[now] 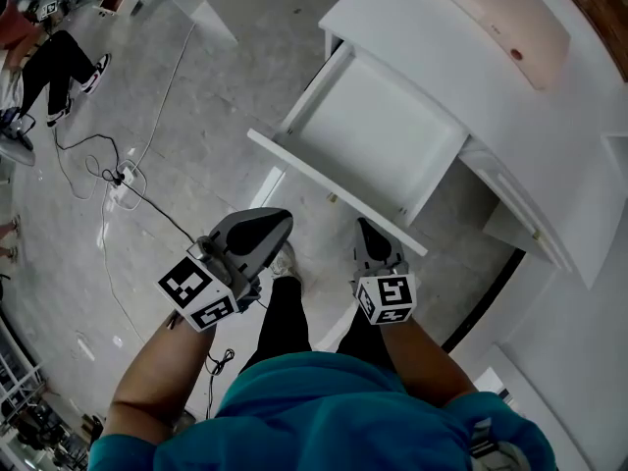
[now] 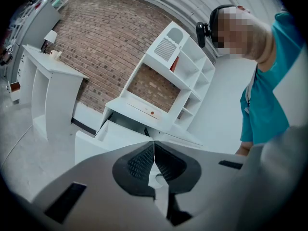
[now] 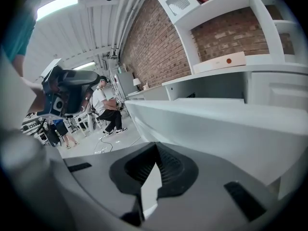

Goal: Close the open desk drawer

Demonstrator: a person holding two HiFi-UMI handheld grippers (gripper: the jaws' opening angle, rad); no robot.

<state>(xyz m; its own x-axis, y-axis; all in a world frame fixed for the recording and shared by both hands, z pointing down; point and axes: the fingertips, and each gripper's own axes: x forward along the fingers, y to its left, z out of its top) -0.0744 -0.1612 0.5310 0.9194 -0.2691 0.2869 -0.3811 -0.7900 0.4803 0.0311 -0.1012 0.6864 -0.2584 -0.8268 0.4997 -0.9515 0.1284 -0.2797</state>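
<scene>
L tongs (image 1: 263, 226) + R tongs (image 1: 374, 246): both pinched together, empty, near drawer (image 1: 365, 135) front, contact unclear. Drawer wide open under white surface (image 1: 392, 18). Nothing closed yet; whole push-in to go.

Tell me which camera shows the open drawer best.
The head view: the whole drawer shows from above, pulled out and empty. The left gripper view shows it small, beyond the jaws; the right gripper view only its front panel, up close.
</scene>
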